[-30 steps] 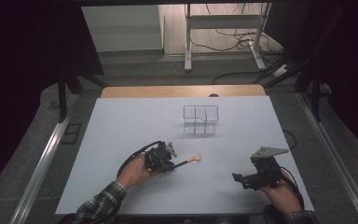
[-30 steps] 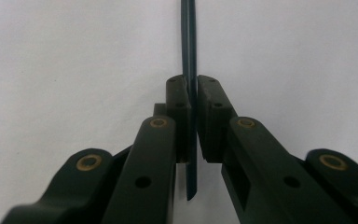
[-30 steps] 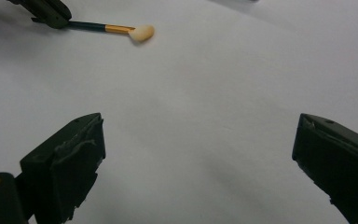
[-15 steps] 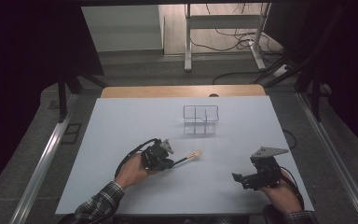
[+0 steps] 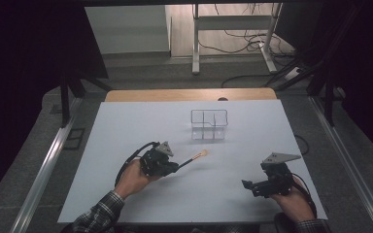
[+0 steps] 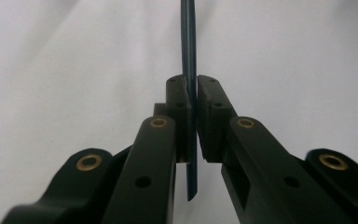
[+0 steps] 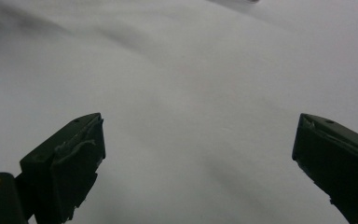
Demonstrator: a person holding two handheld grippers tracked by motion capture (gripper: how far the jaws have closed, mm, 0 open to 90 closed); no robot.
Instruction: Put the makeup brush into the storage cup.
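Observation:
My left gripper is shut on a thin stick-like tool with a dark handle and a pale orange tip that points toward the far right, a little above the white table. In the left gripper view the flat dark handle stands pinched between the two pads, with my left gripper closed tight on it. A clear plastic divided box stands beyond the tool's tip, apart from it. My right gripper rests near the front right edge, open, and nothing lies between its jaws.
A wooden strip borders the table's far edge. Metal rails run along both sides. Desk legs and cables lie on the floor behind the table. Bare white surface lies between the two hands.
My left gripper has risen slightly with the tool, and the tool's tip now sits higher and nearer the clear box. The right gripper has kept still.

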